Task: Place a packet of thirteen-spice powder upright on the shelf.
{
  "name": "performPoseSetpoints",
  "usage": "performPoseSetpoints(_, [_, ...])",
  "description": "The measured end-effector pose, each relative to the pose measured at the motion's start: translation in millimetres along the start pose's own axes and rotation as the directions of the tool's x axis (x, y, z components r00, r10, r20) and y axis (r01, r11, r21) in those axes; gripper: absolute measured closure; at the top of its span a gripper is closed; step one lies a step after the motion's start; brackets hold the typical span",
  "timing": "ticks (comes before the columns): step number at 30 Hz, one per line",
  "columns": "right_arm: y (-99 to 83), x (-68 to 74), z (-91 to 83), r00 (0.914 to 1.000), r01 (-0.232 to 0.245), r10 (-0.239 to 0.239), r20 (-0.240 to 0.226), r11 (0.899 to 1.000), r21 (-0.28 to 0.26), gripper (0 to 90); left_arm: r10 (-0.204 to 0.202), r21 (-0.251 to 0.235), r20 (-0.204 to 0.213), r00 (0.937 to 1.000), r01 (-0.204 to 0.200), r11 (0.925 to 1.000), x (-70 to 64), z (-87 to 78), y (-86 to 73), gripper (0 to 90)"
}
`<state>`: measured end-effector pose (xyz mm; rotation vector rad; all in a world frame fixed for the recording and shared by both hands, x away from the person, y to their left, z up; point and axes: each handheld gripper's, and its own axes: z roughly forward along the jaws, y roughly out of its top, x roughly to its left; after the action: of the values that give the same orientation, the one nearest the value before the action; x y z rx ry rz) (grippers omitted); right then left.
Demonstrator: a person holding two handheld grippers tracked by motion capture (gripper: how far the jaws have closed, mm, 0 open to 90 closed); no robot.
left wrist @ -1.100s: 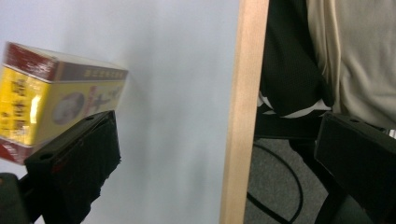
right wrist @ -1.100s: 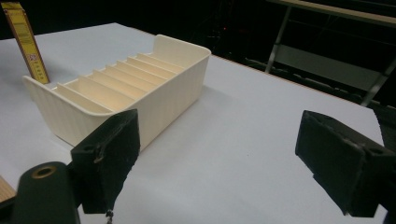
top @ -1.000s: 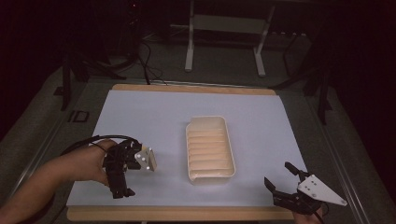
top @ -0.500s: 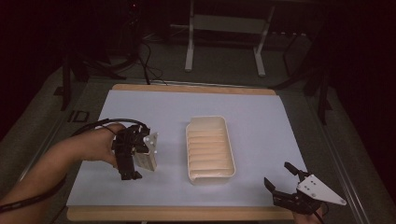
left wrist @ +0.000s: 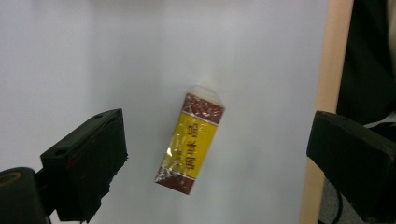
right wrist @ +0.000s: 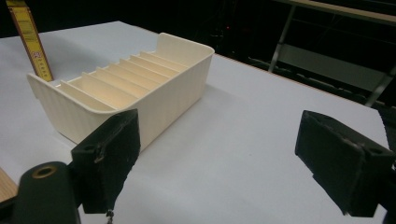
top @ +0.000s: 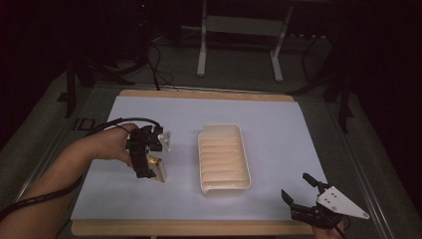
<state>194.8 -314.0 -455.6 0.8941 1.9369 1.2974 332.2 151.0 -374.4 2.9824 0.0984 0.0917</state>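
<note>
Left tool (top: 147, 167) over the packet (top: 158, 170), jaws spread wide w/ nothing between the pads, pointing down at the surface (top: 278, 119). In left tool's own view: packet (left wrist: 191, 143) lying flat directly below, between the two jaws but well under them, not touched; yellow middle w/ dark-red ends, shiny wrapper, tilted slightly off the jaw line. White sheet under it; wooden edge strip (left wrist: 327, 93) beyond the right-hand jaw. Cable trailing back from the tool along the forearm (top: 74, 164) in high view.

Outward from left tool: cream tray (top: 223, 158) near, off to its side, w/ ribbed dividers across the inside, nothing seen in the slots. Tray and packet apart, not touching.

Right tool (top: 307, 195) well apart from left tool, at the near corner of the surface, just beyond tray's near end. Jaws wide open, gripping nothing; grey three-cornered plate on top. In right tool's own view: tray (right wrist: 121, 88) ahead and to the left-hand jaw side, close but not touched; packet (right wrist: 30, 39) showing past tray's far corner. Bare white sheet betw. the jaws.
</note>
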Motion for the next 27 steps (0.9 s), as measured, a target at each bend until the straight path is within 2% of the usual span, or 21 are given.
performPoseSetpoints(1, [-0.1,-0.1,0.2,1.0,0.001,-0.001,-0.001,1.0,0.001,14.2,0.001,-0.004,0.004,1.0,-0.001,1.0,1.2,0.9,-0.9,13.6])
performPoseSetpoints(3, [-0.1,0.0,0.4,1.0,0.003,-0.003,-0.002,1.0,0.003,14.2,0.007,-0.008,-0.001,1.0,-0.007,0.9999,2.8,3.9,-2.8,18.2])
performPoseSetpoints(5, [0.0,0.2,0.4,1.0,0.002,-0.002,-0.003,1.0,0.003,14.2,0.017,0.0,0.02,0.9997,-0.017,0.9999,4.1,7.5,-4.2,34.1])
performPoseSetpoints(6, [0.0,0.3,0.3,1.0,0.003,-0.003,-0.003,1.0,0.003,14.2,0.02,0.005,0.02,0.9996,-0.02,0.9998,4.3,9.8,-4.6,36.1])
performPoseSetpoints(7, [0.1,0.4,0.3,1.0,0.004,-0.004,-0.004,1.0,0.003,14.2,0.021,0.008,0.024,0.9995,-0.021,0.9997,4.9,11.7,-5.1,36.1])
performPoseSetpoints(8, [0.0,0.4,0.4,1.0,0.005,-0.005,-0.004,1.0,0.003,14.2,0.03,0.015,0.01,0.9995,-0.03,0.9994,5.6,13.0,-5.3,37.2])
performPoseSetpoints(12, [0.1,0.9,0.9,0.9999,0.009,-0.009,-0.006,1.0,0.007,14.3,0.031,0.032,0.015,0.9994,-0.031,0.999,7.8,18.6,-6.3,39.9])
performPoseSetpoints(16, [0.1,1.1,1.1,0.9999,0.012,-0.012,-0.008,1.0,0.008,14.3,0.051,0.045,0.023,0.9985,-0.052,0.9977,9.9,23.9,-6.1,42.2])
performPoseSetpoints(20, [0.1,1.1,1.4,0.9999,0.013,-0.013,-0.01,1.0,0.009,14.4,0.07,0.05,0.027,0.9972,-0.071,0.9962,10.6,28.7,-5.4,50.7])
performPoseSetpoints(27, [0.0,1.3,1.8,0.9998,0.015,-0.015,-0.015,1.0,0.01,14.4,0.099,0.084,0.036,0.9944,-0.102,0.9912,11.4,37.5,-5.6,60.2])
